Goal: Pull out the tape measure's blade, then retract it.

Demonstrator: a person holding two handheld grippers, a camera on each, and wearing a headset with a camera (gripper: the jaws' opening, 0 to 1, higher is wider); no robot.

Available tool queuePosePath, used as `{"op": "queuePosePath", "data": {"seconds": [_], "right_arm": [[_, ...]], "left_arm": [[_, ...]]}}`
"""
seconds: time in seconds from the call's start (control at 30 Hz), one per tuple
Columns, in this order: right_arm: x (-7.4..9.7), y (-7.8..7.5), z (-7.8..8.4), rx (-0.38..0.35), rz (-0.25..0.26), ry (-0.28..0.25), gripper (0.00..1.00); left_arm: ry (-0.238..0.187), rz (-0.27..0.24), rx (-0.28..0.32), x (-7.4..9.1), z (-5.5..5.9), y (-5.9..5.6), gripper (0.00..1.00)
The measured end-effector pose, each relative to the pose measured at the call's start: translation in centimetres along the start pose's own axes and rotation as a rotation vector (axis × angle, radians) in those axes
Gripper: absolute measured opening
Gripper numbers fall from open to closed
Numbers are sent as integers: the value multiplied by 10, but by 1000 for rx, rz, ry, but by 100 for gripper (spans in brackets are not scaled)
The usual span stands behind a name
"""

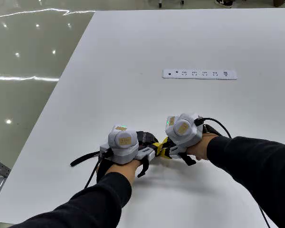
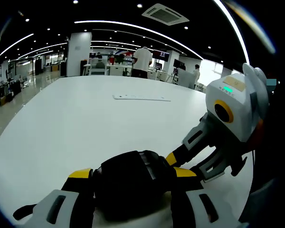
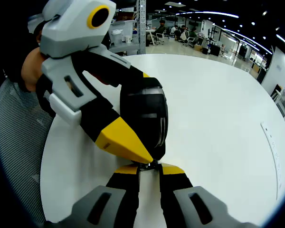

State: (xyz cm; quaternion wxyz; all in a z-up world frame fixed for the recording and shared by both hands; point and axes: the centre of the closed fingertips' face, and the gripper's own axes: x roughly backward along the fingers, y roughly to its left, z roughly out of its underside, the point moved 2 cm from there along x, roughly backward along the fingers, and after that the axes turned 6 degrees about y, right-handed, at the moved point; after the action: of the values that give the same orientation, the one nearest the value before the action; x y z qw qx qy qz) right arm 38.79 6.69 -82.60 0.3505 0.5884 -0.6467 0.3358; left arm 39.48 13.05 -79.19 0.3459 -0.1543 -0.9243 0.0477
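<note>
White table (image 1: 133, 57) runs across a large open hall, with glossy floor (image 1: 28, 57) to its left and a white power strip (image 1: 199, 74) lying flat well beyond the work. At the near edge the two grippers meet nose to nose, each held by a hand in a dark sleeve (image 1: 256, 161).

The left gripper (image 2: 133, 172) has its yellow-tipped jaws spread to the width of the tape measure (image 2: 128, 190) and pressed against its two sides, so the black case sits clamped between them, low over the tabletop (whether its underside touches the surface cannot be told). In the left gripper view the right gripper comes in from the right, angled down toward the case.

The right gripper (image 3: 150, 167) has its jaws drawn almost together, with only a thin gap left. In that gap sits the blade tab (image 3: 149, 164), a small metal piece at the lower edge of the case, pinched between the tips. The tab lies tight against the case, and no length of blade shows between them. In the right gripper view one yellow jaw tip of the left gripper lies across the case just above this pinch.

A black cable (image 1: 218, 124) loops away behind the right hand, and a black strap (image 1: 83, 159) lies on the table beside the left one.
</note>
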Motion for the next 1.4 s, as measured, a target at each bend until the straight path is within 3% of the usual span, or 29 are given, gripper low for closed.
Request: {"op": "queuePosePath", "data": {"seconds": [0.07, 0.1, 0.17, 0.27, 0.3, 0.33, 0.37, 0.4, 0.43, 0.5, 0.57, 0.63, 0.7, 0.73, 0.8, 0.83, 0.93, 0.97, 1.03, 1.1, 1.3, 1.4], "right_arm": [[3, -8, 2, -32, 84, -8, 17], [5, -7, 4, -54, 99, -8, 20], [12, -6, 8, -94, 117, -43, 27], [32, 4, 31, -231, 140, -90, 41], [39, 7, 37, -245, 156, -101, 46], [53, 11, 49, -248, 181, -116, 49], [61, 16, 59, -244, 195, -112, 52], [75, 22, 73, -253, 217, -110, 54], [85, 27, 81, -267, 228, -123, 57], [104, 36, 98, -315, 251, -144, 64], [127, 44, 117, -372, 275, -180, 69], [153, 49, 133, -440, 314, -224, 74], [181, 55, 148, -452, 364, -246, 78], [195, 58, 158, -477, 387, -250, 80], [211, 63, 171, -493, 412, -253, 85], [220, 68, 181, -501, 415, -251, 87], [234, 74, 199, -491, 447, -236, 94], [236, 76, 204, -496, 446, -235, 100], [240, 81, 207, -507, 449, -231, 100], [242, 86, 202, -499, 452, -234, 100], [244, 83, 192, -484, 475, -257, 100], [245, 87, 189, -479, 480, -257, 100]], "left_arm": [[20, 21, 60, 5, 4, 1, 62], [44, 12, 70, 8, 8, 5, 65], [8, 29, 52, 12, 5, 10, 77], [-34, 151, 43, 28, 4, 10, 97], [-37, 191, 43, 33, 5, 8, 99], [64, 263, 51, 43, 21, 6, 100], [94, 298, 27, 50, 25, 4, 100], [34, 304, -82, 62, 16, 5, 100], [-13, 282, -176, 71, 11, 8, 100], [-37, 273, -256, 85, 8, 12, 100], [-17, 240, -250, 94, 9, 24, 100], [33, 136, -238, 104, 14, 50, 100], [-45, 140, -176, 120, 8, 61, 100], [-65, 134, -162, 133, 9, 65, 100], [-66, 130, -179, 144, 17, 74, 100], [-58, 105, -210, 152, 25, 82, 100], [-21, 150, -212, 168, 44, 82, 100], [-25, 140, -212, 170, 47, 84, 100], [-33, 139, -209, 179, 52, 86, 100], [-72, 123, -198, 186, 49, 88, 100], [-77, 133, -206, 192, 40, 87, 100], [-111, 139, -226, 194, 29, 84, 100]]}}
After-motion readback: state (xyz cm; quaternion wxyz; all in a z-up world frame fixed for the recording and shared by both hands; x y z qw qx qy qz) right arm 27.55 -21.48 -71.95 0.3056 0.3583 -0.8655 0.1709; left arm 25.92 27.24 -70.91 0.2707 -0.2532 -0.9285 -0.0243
